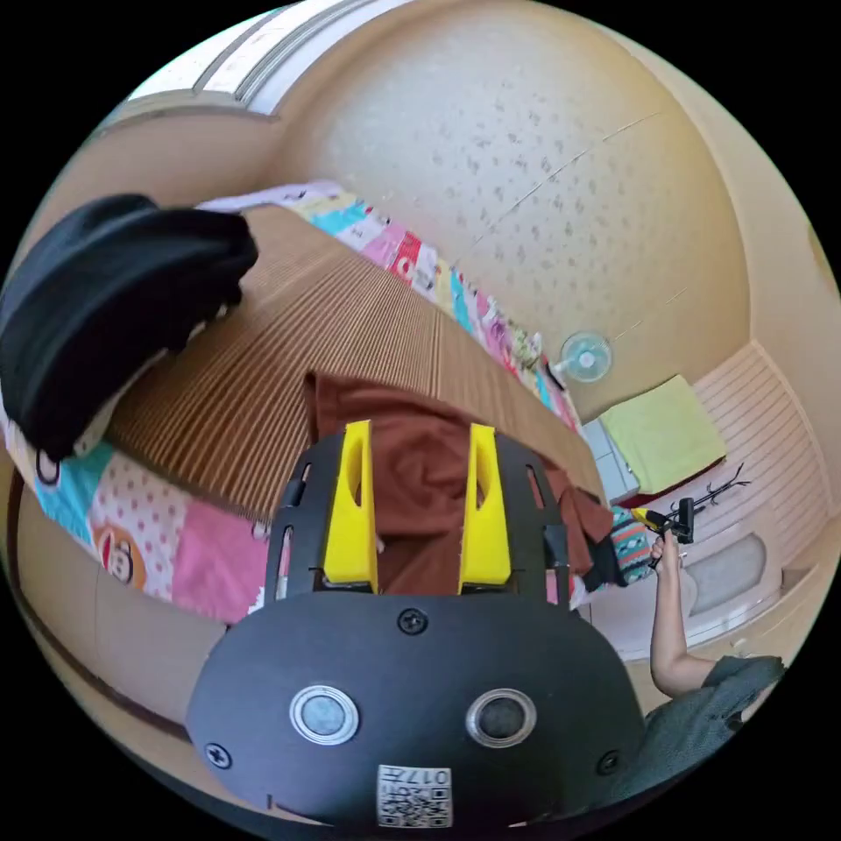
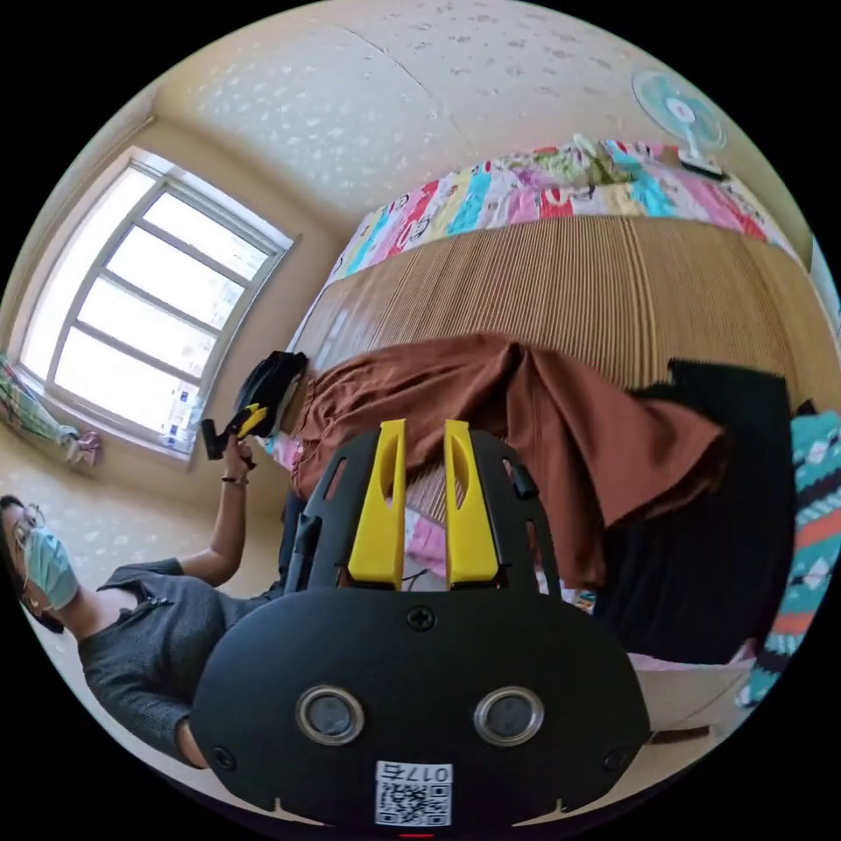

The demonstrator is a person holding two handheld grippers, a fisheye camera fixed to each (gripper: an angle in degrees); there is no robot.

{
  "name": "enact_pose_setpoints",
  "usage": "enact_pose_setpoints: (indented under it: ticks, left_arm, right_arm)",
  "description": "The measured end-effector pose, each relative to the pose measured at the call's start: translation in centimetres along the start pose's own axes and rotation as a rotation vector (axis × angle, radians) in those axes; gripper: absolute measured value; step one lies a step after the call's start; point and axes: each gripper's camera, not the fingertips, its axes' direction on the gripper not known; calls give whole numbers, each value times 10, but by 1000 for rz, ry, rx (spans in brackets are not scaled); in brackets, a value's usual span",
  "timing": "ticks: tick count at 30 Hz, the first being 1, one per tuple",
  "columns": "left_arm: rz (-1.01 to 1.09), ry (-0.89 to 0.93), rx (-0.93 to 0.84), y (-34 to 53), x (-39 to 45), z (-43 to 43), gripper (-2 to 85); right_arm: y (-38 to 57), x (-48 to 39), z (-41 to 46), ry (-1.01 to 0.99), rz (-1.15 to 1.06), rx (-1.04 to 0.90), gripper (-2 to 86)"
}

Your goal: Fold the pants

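Pants [image 2: 526, 420], rust-brown, lie rumpled across the ribbed mat [image 2: 569, 280] on the bed, one end drooping over its edge onto a black cloth [image 2: 701, 526]. Left gripper [image 1: 419, 438] hangs above them, jaws apart, gripping nothing. Right gripper [image 2: 425, 434] hovers by the bed's edge, jaws narrowly apart and empty. Black bundle [image 1: 105, 298] sits at the mat's far end.

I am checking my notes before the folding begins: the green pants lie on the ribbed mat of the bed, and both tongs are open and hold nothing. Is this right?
One detail is wrong: the pants are brown, not green, as the right gripper view shows. The rest stands: they lie on the ribbed mat, and the left tongs and right tongs are open, holding nothing.
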Motion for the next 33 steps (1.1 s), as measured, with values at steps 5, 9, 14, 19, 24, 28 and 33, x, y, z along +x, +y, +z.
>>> enact_pose_setpoints:
  ticks: [5, 9, 14, 19, 24, 28, 33]
  left_arm:
    - [-158, 13, -15, 99, -9, 10, 206]
    - [-136, 100, -173, 117, 7, 35, 164]
    - [174, -81, -447, 79, 59, 34, 47]
    - [293, -325, -255, 27, 83, -70, 41]
    - [49, -613, -119, 10, 38, -122, 85]
    - [-87, -428, 59, 37, 21, -159, 112]
    - [-135, -146, 20, 52, 17, -151, 112]
  right_arm:
    - [106, 64, -9, -291, 146, 131, 47]
    - [160, 89, -39, -306, 272, 246, 36]
    - [142, 75, -76, -248, 256, 258, 39]
    - [97, 30, -92, -14, 192, 221, 67]
    - [37, -4, -23, 267, 150, -33, 149]
    - [14, -46, 32, 707, 59, -198, 106]
    - [3, -126, -18, 1016, -73, -102, 38]
